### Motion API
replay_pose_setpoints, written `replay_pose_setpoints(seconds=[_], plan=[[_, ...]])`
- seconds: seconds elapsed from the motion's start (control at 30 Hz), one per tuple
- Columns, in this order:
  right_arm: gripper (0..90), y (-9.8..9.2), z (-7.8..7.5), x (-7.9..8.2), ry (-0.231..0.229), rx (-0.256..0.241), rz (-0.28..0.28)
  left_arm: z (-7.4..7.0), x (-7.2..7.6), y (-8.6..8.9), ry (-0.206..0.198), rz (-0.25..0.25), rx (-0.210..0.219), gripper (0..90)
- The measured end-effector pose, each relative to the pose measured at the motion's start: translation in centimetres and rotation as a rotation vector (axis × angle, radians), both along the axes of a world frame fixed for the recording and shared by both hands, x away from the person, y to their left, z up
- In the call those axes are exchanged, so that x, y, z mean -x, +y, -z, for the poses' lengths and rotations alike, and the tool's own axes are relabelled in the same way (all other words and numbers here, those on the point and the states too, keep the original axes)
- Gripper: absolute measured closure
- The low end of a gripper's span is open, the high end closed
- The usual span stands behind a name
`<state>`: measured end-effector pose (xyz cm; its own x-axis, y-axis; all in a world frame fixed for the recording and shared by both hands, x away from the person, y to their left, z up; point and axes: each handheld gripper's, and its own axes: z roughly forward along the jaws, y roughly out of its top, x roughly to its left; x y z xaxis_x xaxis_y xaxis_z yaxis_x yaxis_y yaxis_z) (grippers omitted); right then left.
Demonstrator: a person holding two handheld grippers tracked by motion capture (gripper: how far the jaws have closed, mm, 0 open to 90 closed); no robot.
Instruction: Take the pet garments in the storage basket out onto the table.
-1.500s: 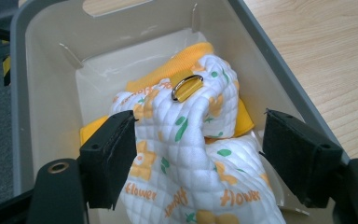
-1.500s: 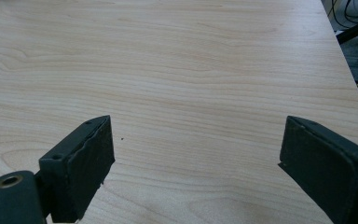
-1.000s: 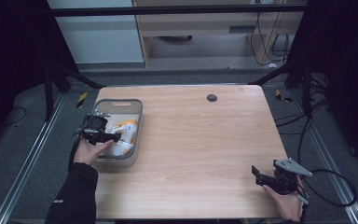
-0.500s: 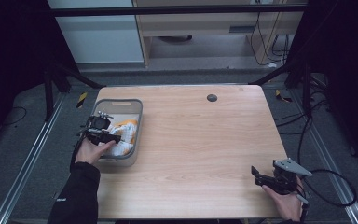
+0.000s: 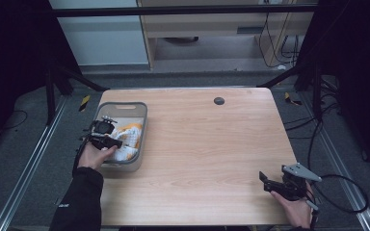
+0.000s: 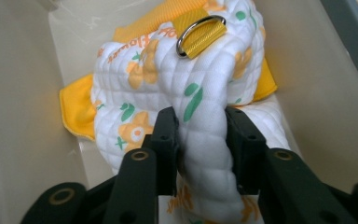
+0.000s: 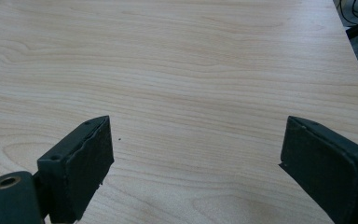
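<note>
Left gripper: my fingers pinch 1 fold of the quilted garment | garment sits in grey bin at table's left edge | judged soft, light, limp; grip thick folds, not the ring | right gripper: fingers wide apart, holding nothing, near right front corner.

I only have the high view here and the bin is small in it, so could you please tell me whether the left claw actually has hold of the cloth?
Observer: Yes, the left claw is shut on a fold of the quilted cloth, inside the bin.
Operator: Thank you. Any hardware on it?
Observer: A metal ring sits on a yellow strap at the top.
Operator: And the right claw?
Observer: The right claw is open over bare table.
</note>
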<state>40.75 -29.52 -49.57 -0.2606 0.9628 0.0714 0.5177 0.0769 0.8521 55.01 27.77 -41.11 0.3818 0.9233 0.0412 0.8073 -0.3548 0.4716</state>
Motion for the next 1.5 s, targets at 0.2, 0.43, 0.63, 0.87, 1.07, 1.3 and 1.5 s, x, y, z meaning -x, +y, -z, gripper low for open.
replay_pose_setpoints(seconds=[0.2,0.43,0.63,0.87,1.07,1.3,1.5], plan=[[9.1,0.0,0.0,0.0,0.003,-0.001,-0.002,-0.1,-0.1,0.4,0.009,-0.006,0.005,75.0],[9.2,0.0,0.0,0.0,0.003,-0.004,-0.001,-0.7,0.0,0.8,0.009,-0.003,0.0,77.8],[9.2,0.0,0.0,0.0,0.002,0.001,-0.001,-1.8,0.2,1.2,-0.005,-0.001,0.01,78.7],[9.1,0.0,0.0,0.0,0.003,-0.001,-0.001,-3.3,0.8,1.4,-0.043,0.005,0.027,79.0],[9.2,0.0,0.0,0.0,0.004,-0.001,0.0,-5.1,1.3,1.7,-0.081,0.009,0.047,79.2],[9.2,0.0,0.0,0.0,0.003,0.003,-0.001,-7.0,2.1,2.1,-0.117,0.016,0.051,79.3],[9.2,0.0,0.0,0.0,0.003,0.004,-0.001,-8.7,2.8,2.3,-0.147,0.024,0.053,79.4]])
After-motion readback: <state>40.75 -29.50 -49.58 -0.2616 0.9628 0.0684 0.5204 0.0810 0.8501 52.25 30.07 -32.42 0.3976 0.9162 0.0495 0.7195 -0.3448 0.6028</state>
